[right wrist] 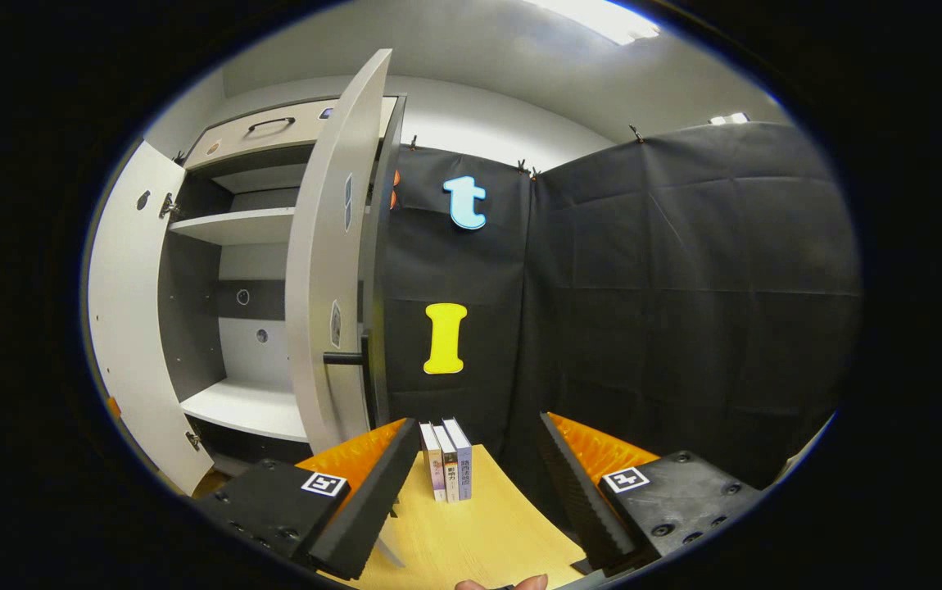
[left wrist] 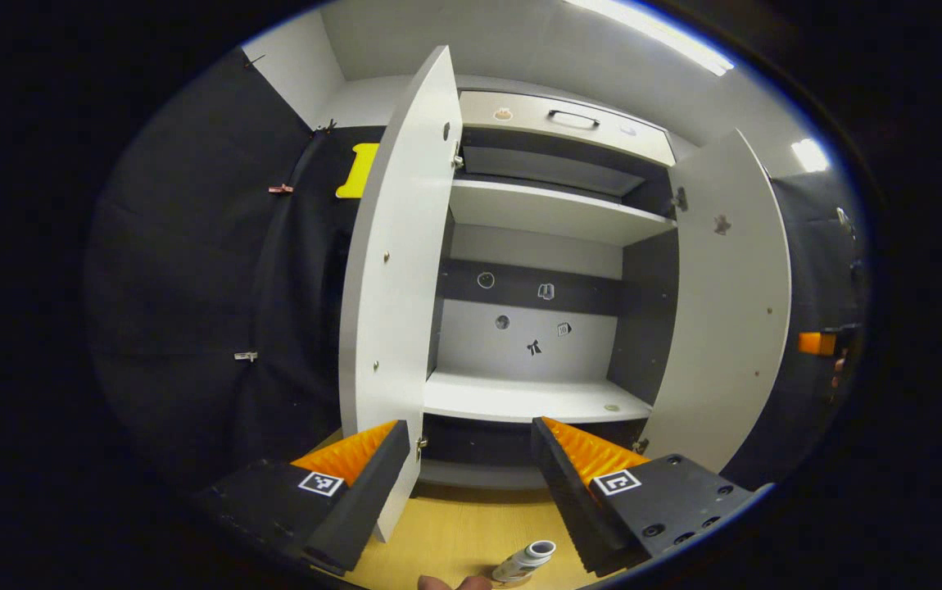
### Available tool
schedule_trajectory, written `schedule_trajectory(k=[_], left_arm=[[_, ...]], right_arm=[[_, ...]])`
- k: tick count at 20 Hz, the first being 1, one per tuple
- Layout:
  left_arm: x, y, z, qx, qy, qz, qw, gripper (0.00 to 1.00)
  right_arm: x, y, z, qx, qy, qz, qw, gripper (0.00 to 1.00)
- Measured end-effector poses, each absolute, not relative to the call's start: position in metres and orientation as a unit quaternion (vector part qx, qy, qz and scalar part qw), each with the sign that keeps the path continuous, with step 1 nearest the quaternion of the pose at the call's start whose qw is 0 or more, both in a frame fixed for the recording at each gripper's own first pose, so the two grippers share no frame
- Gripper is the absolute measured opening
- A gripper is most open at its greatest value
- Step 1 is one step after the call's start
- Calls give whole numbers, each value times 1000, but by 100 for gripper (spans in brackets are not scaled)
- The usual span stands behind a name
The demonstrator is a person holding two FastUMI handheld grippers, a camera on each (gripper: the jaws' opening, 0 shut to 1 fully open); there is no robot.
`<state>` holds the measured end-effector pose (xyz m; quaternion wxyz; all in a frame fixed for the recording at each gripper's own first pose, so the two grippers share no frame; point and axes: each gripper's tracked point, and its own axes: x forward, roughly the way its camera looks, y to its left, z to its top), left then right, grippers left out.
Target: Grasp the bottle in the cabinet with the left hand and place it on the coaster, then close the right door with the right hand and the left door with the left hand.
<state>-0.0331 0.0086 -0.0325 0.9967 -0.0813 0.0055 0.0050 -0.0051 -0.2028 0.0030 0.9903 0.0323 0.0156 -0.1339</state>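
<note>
The white cabinet (left wrist: 536,393) stands with both doors swung out, and its shelves are bare. A small pale bottle (left wrist: 524,561) stands on the wooden table (left wrist: 455,533) at the bottom edge of the left gripper view, near my right finger; what lies under its base is cut off. My left gripper (left wrist: 471,492) is open and holds nothing, facing the lower shelf. The left door (left wrist: 393,287) is close on its left, the right door (left wrist: 729,303) farther off. My right gripper (right wrist: 479,492) is open, facing the booth wall, with the right door (right wrist: 328,311) and its dark handle (right wrist: 348,358) to its left.
Three books (right wrist: 448,471) stand upright on the table (right wrist: 479,541) just beyond my right gripper. A drawer with a handle (left wrist: 573,119) tops the cabinet. A small round mark (left wrist: 611,407) lies on the lower shelf. Fingertips of a person (left wrist: 455,583) show at the bottom edge.
</note>
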Motion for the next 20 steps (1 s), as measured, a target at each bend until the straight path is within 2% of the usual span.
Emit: schedule_trajectory(k=[4,9,20], left_arm=[[-26,23,-25,-76,23,32,996,95],[-17,24,-28,-57,40,35,997,95],[-23,49,-35,-48,39,36,997,95]], right_arm=[[21,-212,1,45,22,-116,992,97],[49,-204,-4,46,28,-92,994,97],[45,-151,-4,56,36,-55,996,95]])
